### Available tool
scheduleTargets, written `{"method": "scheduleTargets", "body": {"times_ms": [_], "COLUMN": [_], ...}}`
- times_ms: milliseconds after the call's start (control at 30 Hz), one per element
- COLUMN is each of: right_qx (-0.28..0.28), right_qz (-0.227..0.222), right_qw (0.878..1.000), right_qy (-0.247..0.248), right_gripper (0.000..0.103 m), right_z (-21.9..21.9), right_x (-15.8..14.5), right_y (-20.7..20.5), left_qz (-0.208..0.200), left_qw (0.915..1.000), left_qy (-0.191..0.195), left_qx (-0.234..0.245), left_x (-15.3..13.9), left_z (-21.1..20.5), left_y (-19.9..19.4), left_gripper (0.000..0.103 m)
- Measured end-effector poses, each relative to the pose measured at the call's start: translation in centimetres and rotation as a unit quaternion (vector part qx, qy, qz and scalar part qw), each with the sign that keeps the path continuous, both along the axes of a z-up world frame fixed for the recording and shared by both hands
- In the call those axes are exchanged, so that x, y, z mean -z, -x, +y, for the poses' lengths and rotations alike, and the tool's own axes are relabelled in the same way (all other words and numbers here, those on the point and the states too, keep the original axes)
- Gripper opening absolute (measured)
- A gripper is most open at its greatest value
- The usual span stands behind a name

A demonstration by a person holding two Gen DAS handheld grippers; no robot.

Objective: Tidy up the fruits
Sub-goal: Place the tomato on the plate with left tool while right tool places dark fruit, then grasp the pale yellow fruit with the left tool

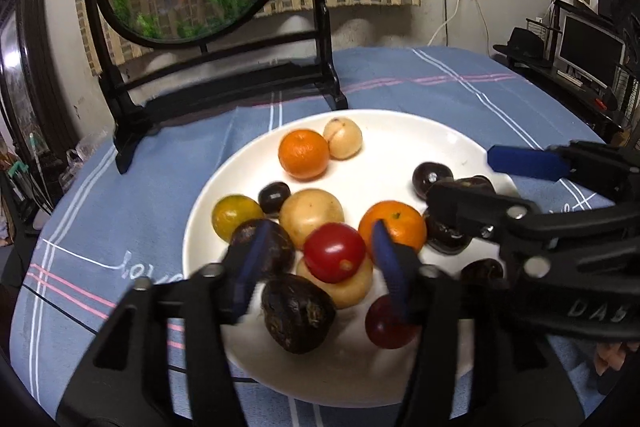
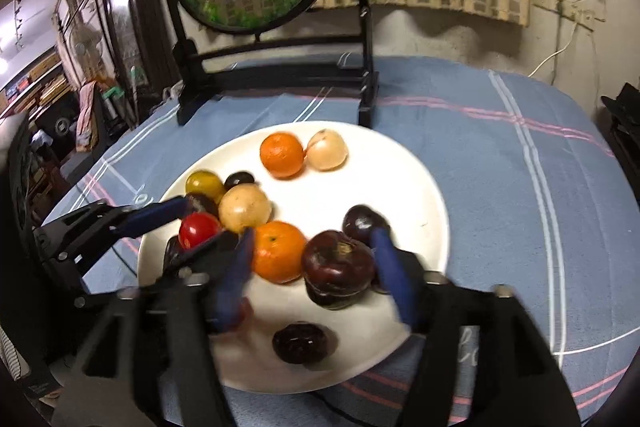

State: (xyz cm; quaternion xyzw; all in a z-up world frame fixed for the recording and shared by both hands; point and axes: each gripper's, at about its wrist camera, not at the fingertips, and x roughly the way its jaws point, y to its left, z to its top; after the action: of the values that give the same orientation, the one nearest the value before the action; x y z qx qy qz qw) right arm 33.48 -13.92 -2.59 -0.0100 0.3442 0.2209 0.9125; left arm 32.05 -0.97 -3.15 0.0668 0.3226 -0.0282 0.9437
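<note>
Jaws of both grippers stand apart over the white plate [image 1: 208, 223]: left gripper [image 1: 320, 259] brackets a red tomato [image 1: 334, 253], right gripper [image 2: 316, 267] apparently straddles a dark fruit [image 2: 338, 263], unpressed, ready for sorting.

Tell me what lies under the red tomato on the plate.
The red tomato sits on a pale tan fruit, on the white plate. Only that fruit's lower edge shows; its top is covered.
</note>
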Motion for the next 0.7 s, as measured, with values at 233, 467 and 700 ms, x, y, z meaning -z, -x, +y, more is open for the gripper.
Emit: {"method": "scheduleTargets", "body": {"times_ms": [233, 467, 700], "right_qx": [0.005, 0.015, 0.034], "right_qz": [-0.01, -0.009, -0.011], "right_qw": [1.0, 0.999, 0.995], "right_qy": [-0.023, -0.036, -0.09], "right_gripper": [0.066, 0.066, 0.071], "right_z": [-1.3, -2.8, -6.2], "right_x": [-1.5, -1.9, -1.3], "right_y": [1.7, 5.2, 10.0], "left_qz": [-0.018, -0.035, -0.038], "left_qw": [0.9998, 0.9993, 0.9981], "left_qy": [-0.001, 0.012, 0.037], "left_qx": [0.003, -0.003, -0.032], "left_x": [-1.1, -2.2, -1.6], "left_z": [0.0, 1.1, 5.1], "left_y": [1.8, 4.8, 9.5], "left_gripper": [0.061, 0.069, 0.092]}}
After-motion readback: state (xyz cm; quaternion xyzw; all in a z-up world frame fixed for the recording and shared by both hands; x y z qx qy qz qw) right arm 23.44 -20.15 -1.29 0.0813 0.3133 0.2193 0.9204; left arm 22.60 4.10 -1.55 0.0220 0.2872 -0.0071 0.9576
